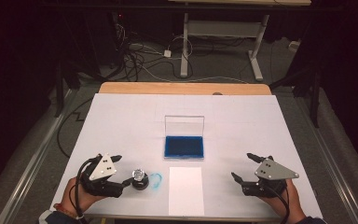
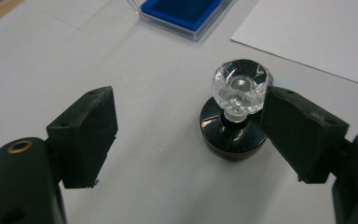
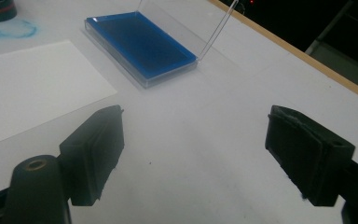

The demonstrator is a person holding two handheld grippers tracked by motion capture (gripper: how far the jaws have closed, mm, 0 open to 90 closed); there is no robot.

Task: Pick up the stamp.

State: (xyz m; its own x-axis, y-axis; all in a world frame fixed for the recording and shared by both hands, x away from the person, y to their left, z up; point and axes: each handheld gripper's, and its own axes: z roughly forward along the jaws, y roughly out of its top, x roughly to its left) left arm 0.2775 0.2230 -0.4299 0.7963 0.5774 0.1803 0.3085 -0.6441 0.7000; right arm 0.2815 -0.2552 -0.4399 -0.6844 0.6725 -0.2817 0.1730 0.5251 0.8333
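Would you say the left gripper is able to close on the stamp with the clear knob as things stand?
Probably yes. The left gripper is open, and the stamp stands upright between its jaws, close against one jaw and well apart from the other. Nothing lies between them; the ink pad case and paper sheet sit off to the side.

The high view is dim overall, the room beyond the table (image 1: 121, 121) falling to near black; the white tabletop is the brightest area, evenly lit with a faint bluish cast and no hard shadows; the picture is soft and grainy, fine detail lost. In the left gripper view the light is brighter and diffuse; the clear stamp knob (image 2: 240, 86) catches small highlights, and the near jaws are slightly blurred. In the right gripper view the ink pad case (image 3: 140, 44) has a faint sheen on its open lid; the far corner goes dark; soft shadows lie under the jaws.
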